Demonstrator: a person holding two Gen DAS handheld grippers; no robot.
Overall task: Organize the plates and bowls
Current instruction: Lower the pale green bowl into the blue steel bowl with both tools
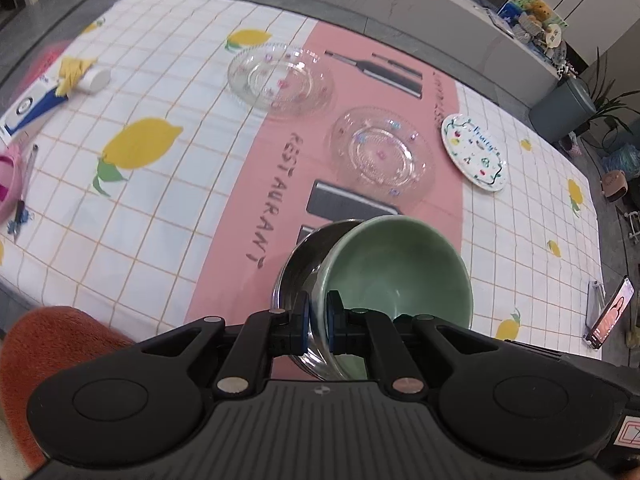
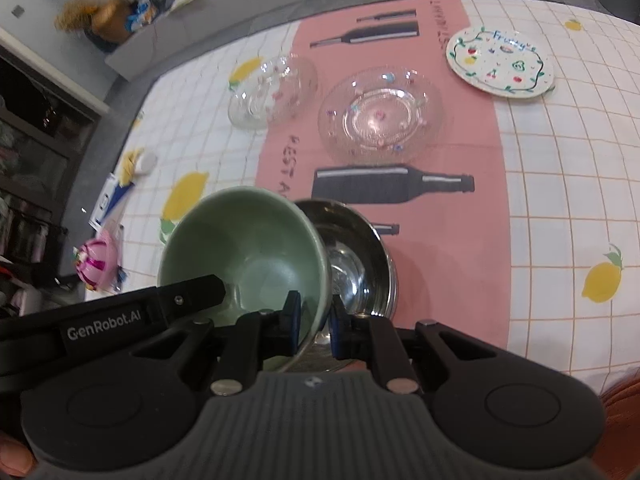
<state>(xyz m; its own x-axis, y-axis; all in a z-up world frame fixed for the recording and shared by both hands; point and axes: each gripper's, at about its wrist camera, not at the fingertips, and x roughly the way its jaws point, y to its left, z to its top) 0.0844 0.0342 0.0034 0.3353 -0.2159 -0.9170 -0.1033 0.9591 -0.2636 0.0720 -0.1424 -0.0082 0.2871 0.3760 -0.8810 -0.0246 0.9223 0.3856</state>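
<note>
A pale green bowl (image 1: 400, 268) (image 2: 248, 256) hangs tilted above the pink strip of the tablecloth. My left gripper (image 1: 318, 312) is shut on its near left rim, and one of its fingers (image 2: 200, 296) shows reaching into the bowl in the right wrist view. My right gripper (image 2: 315, 316) is shut on the bowl's right rim. A steel bowl (image 1: 298, 264) (image 2: 352, 264) sits just behind and under the green one; I cannot tell if they touch. Farther off lie two clear glass plates (image 1: 280, 76) (image 1: 380, 152) and a painted white plate (image 1: 474, 152) (image 2: 500, 62).
At the table's left end lie a pink toy (image 2: 96, 264), a white cap (image 1: 96, 80) and a blue and white box (image 1: 28, 108). A phone on a stand (image 1: 608, 312) is near the right edge. Orange fuzzy fabric (image 1: 52, 340) is at the near edge.
</note>
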